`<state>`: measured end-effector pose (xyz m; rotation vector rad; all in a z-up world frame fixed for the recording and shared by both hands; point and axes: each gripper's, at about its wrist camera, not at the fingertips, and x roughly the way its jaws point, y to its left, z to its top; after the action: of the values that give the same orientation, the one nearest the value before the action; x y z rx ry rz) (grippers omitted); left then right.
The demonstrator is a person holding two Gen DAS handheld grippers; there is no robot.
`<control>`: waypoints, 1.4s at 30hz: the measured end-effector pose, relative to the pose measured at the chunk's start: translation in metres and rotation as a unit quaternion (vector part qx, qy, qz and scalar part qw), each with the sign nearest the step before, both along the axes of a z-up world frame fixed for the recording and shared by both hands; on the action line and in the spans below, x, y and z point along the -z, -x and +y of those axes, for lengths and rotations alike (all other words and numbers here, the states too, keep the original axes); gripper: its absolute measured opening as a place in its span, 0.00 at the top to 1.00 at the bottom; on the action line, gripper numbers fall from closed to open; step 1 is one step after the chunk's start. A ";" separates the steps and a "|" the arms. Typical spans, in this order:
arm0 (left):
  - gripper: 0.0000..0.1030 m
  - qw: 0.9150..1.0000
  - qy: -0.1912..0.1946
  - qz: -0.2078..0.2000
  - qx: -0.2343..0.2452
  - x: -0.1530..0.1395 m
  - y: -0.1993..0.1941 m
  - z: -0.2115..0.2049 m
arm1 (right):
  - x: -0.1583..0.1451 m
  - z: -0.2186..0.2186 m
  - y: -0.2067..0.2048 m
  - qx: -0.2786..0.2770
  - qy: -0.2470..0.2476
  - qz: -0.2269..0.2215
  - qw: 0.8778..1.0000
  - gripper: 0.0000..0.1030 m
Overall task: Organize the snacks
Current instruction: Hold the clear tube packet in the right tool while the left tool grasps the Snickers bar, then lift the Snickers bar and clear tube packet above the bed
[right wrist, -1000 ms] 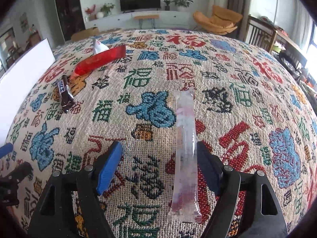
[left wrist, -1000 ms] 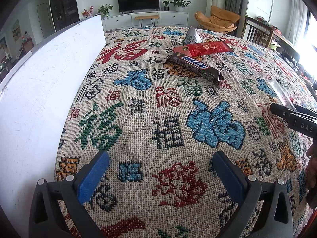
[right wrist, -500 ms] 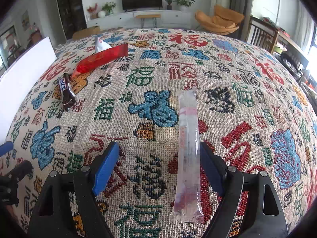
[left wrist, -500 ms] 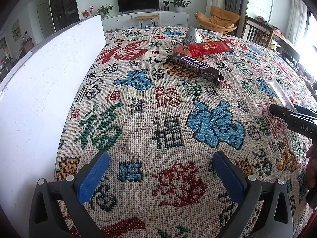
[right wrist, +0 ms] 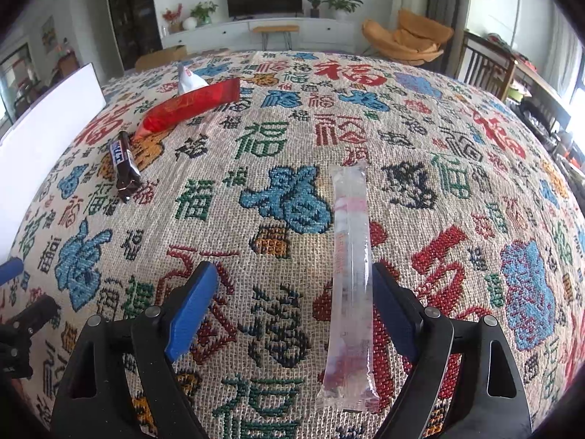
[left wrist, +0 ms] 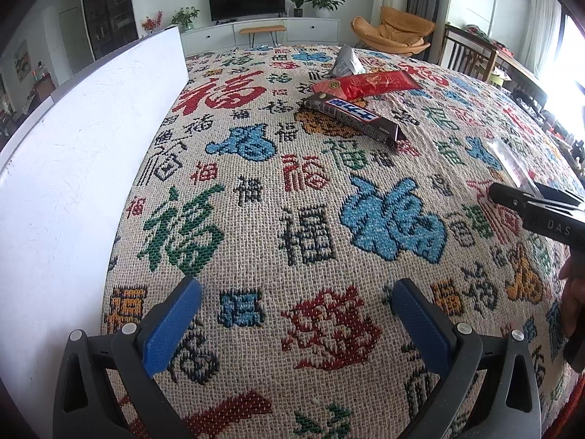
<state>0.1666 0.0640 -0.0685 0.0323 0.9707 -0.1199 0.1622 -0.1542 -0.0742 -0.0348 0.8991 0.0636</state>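
Note:
A long clear snack packet [right wrist: 351, 256] lies flat on the patterned tablecloth [right wrist: 278, 146]. It sits between the jaws of my right gripper [right wrist: 294, 272], close beside the right finger. Those jaws are opening and the pads do not press on the packet. My left gripper [left wrist: 296, 287] hovers open over bare cloth with nothing between its fingers. Farther back lie a dark chocolate bar [left wrist: 354, 115] [right wrist: 124, 162], a red packet [left wrist: 369, 84] [right wrist: 190, 108] and a small silver-white packet [left wrist: 345, 62] [right wrist: 190, 80]. The clear packet [left wrist: 512, 164] also shows at the right of the left wrist view.
A tall white board [left wrist: 73, 146] [right wrist: 47, 120] stands along the left side of the table. Chairs, a TV cabinet and an orange lounge chair [right wrist: 413, 36] stand beyond the far edge. A hand [left wrist: 574, 285] shows at the right.
The right gripper's jaws have spread a little wider around the clear packet, which stays where it lay. The left gripper has not moved.

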 end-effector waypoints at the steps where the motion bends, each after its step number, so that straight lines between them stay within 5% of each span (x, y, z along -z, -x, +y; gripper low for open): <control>1: 0.00 1.000 0.003 0.009 -0.002 -0.001 0.001 0.002 | 0.000 0.000 0.000 0.000 0.000 0.000 1.000 0.16; 6: 0.00 0.995 0.077 0.048 -0.047 -0.013 -0.011 0.014 | 0.000 0.000 0.000 -0.001 -0.001 0.000 1.000 0.15; 10: 0.01 0.987 0.147 0.041 -0.047 -0.040 -0.050 0.002 | 0.000 0.001 0.000 -0.001 -0.002 0.000 1.000 0.15; 13: 0.02 0.987 0.146 0.041 -0.043 -0.050 -0.099 -0.023 | 0.000 0.001 0.000 -0.001 -0.002 0.000 1.000 0.15; 18: 0.25 0.992 0.040 0.070 -0.098 -0.025 -0.163 -0.055 | 0.000 0.001 0.000 -0.001 -0.002 0.000 1.000 0.15; 20: 0.29 0.991 0.028 0.073 -0.108 -0.016 -0.170 -0.060 | 0.000 0.001 0.000 -0.001 -0.002 0.000 1.000 0.15; 21: 0.52 0.993 0.024 0.059 -0.103 -0.017 -0.168 -0.063 | 0.000 0.001 0.000 -0.001 -0.003 0.000 1.000 0.15; 23: 0.72 0.995 0.030 0.054 -0.083 -0.020 -0.162 -0.063 | 0.001 0.001 0.000 -0.001 -0.003 0.001 1.000 0.15; 26: 0.84 0.995 0.070 0.056 -0.045 -0.024 -0.139 -0.049 | 0.001 0.001 0.000 -0.001 -0.003 0.000 1.000 0.15; 35: 0.84 0.988 0.115 0.079 0.072 -0.044 -0.026 -0.019 | 0.001 0.001 0.000 -0.001 -0.002 0.000 1.000 0.15; 40: 0.77 0.995 0.019 0.045 0.085 -0.026 0.007 -0.055 | 0.000 0.002 0.001 -0.001 -0.002 0.001 1.000 0.15; 42: 0.51 0.996 -0.018 0.005 0.091 -0.018 0.014 -0.066 | 0.000 0.002 0.001 -0.001 -0.002 0.000 1.000 0.15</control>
<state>0.1530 -0.0015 -0.0506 0.1536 0.9781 -0.2706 0.1617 -0.1524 -0.0746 -0.0327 0.8998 0.0667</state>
